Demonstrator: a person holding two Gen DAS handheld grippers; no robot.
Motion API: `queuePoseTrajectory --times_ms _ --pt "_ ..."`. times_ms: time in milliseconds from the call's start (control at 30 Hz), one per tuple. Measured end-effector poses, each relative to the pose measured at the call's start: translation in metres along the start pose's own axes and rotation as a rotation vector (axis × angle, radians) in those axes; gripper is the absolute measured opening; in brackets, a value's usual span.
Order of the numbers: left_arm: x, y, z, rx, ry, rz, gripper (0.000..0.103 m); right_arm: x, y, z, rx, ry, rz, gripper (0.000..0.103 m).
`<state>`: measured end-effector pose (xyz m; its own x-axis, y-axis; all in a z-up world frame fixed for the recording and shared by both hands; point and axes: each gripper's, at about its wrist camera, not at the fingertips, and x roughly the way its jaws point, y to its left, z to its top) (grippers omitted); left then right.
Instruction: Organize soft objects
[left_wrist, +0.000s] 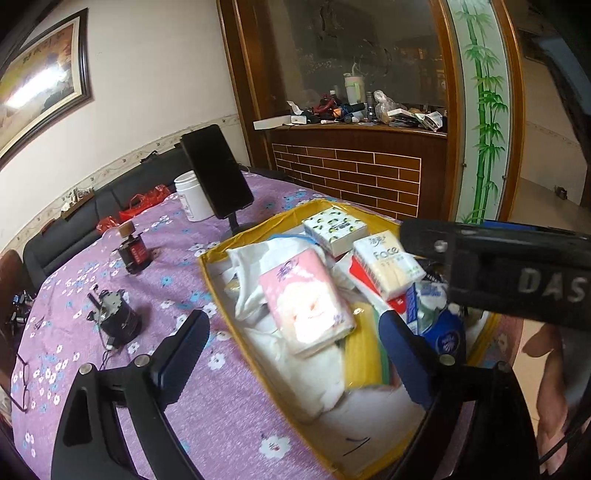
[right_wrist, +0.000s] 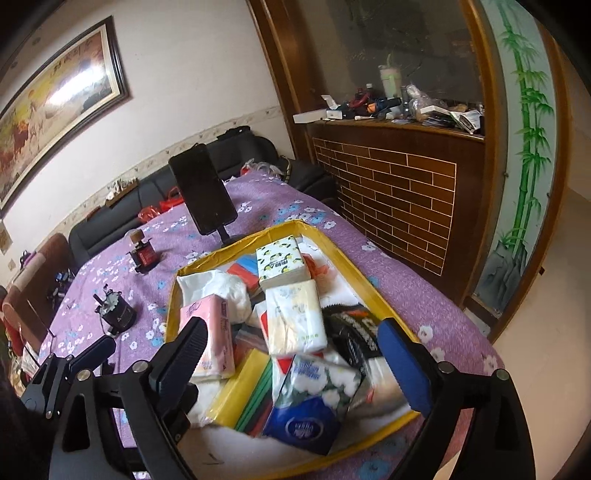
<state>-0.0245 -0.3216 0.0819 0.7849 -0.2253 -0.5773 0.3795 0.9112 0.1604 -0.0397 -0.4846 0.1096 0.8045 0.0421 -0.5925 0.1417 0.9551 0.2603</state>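
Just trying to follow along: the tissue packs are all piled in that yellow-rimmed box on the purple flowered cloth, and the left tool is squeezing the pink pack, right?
Not quite. The left tool is open, and its fingers do not press the pink pack, as the left wrist view shows. The rest holds: the packs are piled in the yellow-rimmed box on the purple flowered cloth.

Your two wrist cameras sit close above worktop (left_wrist: 92, 295), angled down; both share yellow box (left_wrist: 258, 229) (right_wrist: 332, 251), phone stand (left_wrist: 218, 173) (right_wrist: 201, 188).
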Motion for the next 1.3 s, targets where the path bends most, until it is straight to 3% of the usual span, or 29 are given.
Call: queuePoseTrajectory --times_ms 400,667,733,1000,1133,1300 --pt "-0.026 0.027 -0.037 -0.036 -0.013 0.009 0.093 -0.040 0.022 -0.053 0.012 -0.083 -0.086 0.100" --pt "-0.047 0.038 -0.070 -0.061 -0.025 -0.014 0.094 -0.081 0.037 -0.088 0.015 -0.204 -0.162 0.100" --pt "-0.052 0.038 -0.076 -0.055 -0.021 -0.020 0.099 -0.085 0.043 -0.095 0.005 -0.201 -0.168 0.100" --pt "-0.060 0.049 -0.077 -0.055 -0.011 -0.022 0.103 -0.083 0.061 -0.098 -0.047 -0.206 -0.192 0.100" --pt "-0.050 0.057 -0.075 -0.054 0.023 0.017 0.103 -0.074 0.065 -0.096 -0.056 -0.199 -0.220 0.100" --pt "-0.039 0.068 -0.075 -0.081 0.025 -0.017 0.103 -0.063 0.060 -0.092 -0.029 -0.201 -0.233 0.100"
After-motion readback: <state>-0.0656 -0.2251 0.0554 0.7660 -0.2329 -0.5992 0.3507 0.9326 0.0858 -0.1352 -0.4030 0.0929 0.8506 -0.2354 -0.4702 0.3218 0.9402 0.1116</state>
